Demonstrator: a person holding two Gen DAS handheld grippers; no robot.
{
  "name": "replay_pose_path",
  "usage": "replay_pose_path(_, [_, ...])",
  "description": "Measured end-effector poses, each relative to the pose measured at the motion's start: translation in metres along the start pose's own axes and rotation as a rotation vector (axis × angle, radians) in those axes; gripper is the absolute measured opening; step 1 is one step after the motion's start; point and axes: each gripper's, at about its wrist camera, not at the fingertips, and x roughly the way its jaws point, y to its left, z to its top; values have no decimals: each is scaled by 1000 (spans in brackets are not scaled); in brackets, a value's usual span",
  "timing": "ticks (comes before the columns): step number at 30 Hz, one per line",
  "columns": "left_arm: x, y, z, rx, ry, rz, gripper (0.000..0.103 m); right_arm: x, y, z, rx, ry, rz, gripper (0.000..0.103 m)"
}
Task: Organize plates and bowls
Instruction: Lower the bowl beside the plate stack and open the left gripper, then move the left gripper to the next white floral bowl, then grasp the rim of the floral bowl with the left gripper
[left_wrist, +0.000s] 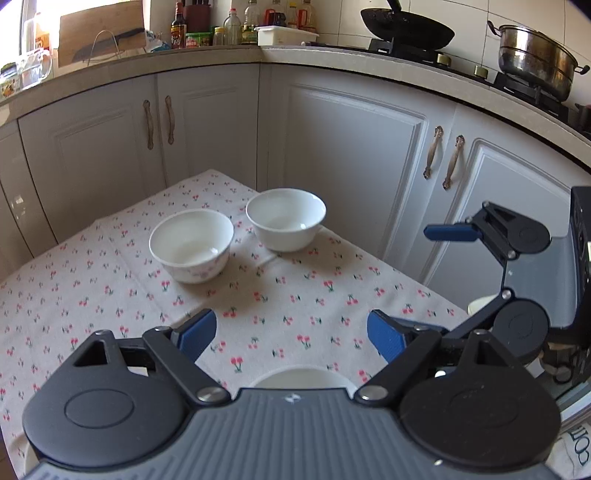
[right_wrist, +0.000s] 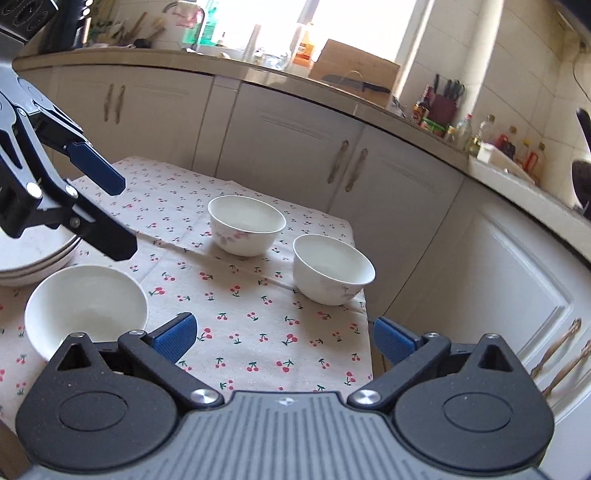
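Two white bowls stand apart on the cherry-print tablecloth (left_wrist: 277, 295): a floral one (left_wrist: 191, 245) (right_wrist: 245, 225) and a plainer one (left_wrist: 286, 218) (right_wrist: 332, 273) near the table's far edge. A third white bowl (right_wrist: 86, 306) sits close by, next to stacked white plates (right_wrist: 37, 254); its rim (left_wrist: 303, 374) peeks out below my left gripper (left_wrist: 291, 334). That gripper is open and empty, hovering over the plates and the near bowl (right_wrist: 110, 210). My right gripper (right_wrist: 284, 339) (left_wrist: 443, 284) is wide open with nothing between its fingers, above the table's right edge.
Grey cabinet doors (left_wrist: 351, 155) close in behind and to the right of the table. The counter above carries bottles (left_wrist: 232, 26), a wok (left_wrist: 406, 26), a steel pot (left_wrist: 535, 59) and a cutting board with a knife (right_wrist: 354, 74).
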Motion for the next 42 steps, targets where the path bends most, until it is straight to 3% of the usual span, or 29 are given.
replay_pose_path(12, [63, 7, 61, 52, 33, 6, 89, 47, -34, 10, 152, -9, 9, 103])
replay_pose_path(21, [123, 22, 95, 85, 98, 15, 89, 89, -53, 17, 168, 16, 17, 103])
replay_pose_path(33, [197, 25, 111, 106, 170, -5, 89, 134, -69, 15, 150, 33, 50, 103])
replay_pose_path(42, [224, 26, 115, 110, 197, -40, 86, 151, -71, 13, 131, 29, 67, 102])
